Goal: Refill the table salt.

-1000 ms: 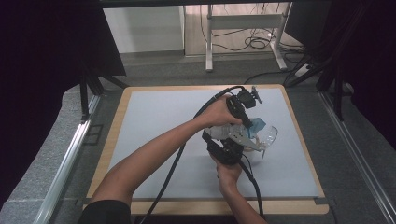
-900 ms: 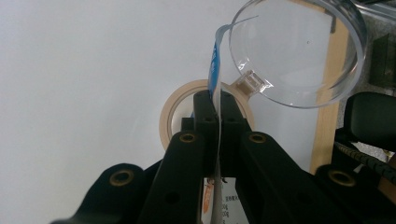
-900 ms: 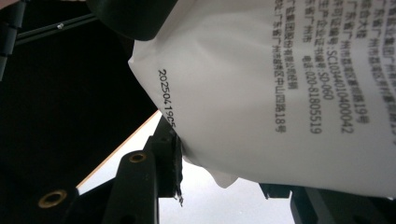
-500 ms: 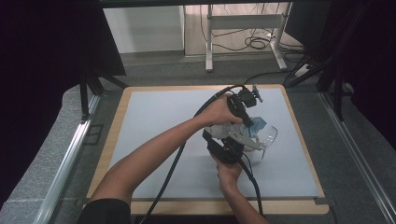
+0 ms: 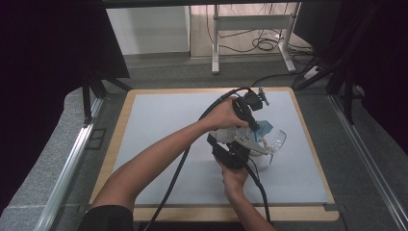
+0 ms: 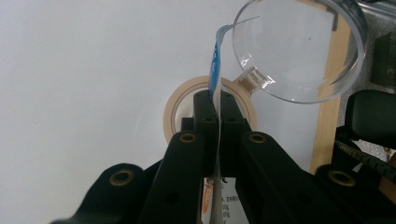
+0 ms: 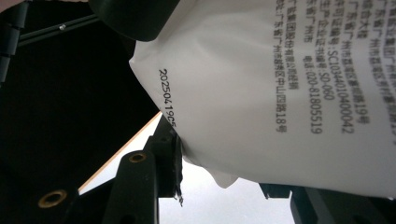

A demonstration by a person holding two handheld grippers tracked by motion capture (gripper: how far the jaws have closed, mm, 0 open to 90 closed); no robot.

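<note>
A white packet (image 5: 239, 135) with a blue top and black print hangs over the right half of the table, held between both grippers. My left gripper (image 5: 256, 126) reaches in from above and is shut on the packet's thin blue-and-white edge (image 6: 215, 65), its jaws (image 6: 215, 100) pinching it flat. My right gripper (image 5: 244, 142) comes from the near side and is shut on the packet's printed white body (image 7: 280, 93), which sits between its jaws (image 7: 233, 172). A clear glass vessel (image 5: 276, 140) (image 6: 299, 51) lies tilted just beyond the packet, by a beige tape roll (image 6: 173, 114).
A pale mat (image 5: 159, 125) covers the wooden-rimmed table (image 5: 120, 125). Black cables trail from both grippers toward the near edge. Dark curtains flank the table; a desk frame (image 5: 250, 29) and floor cables stand beyond the far edge.
</note>
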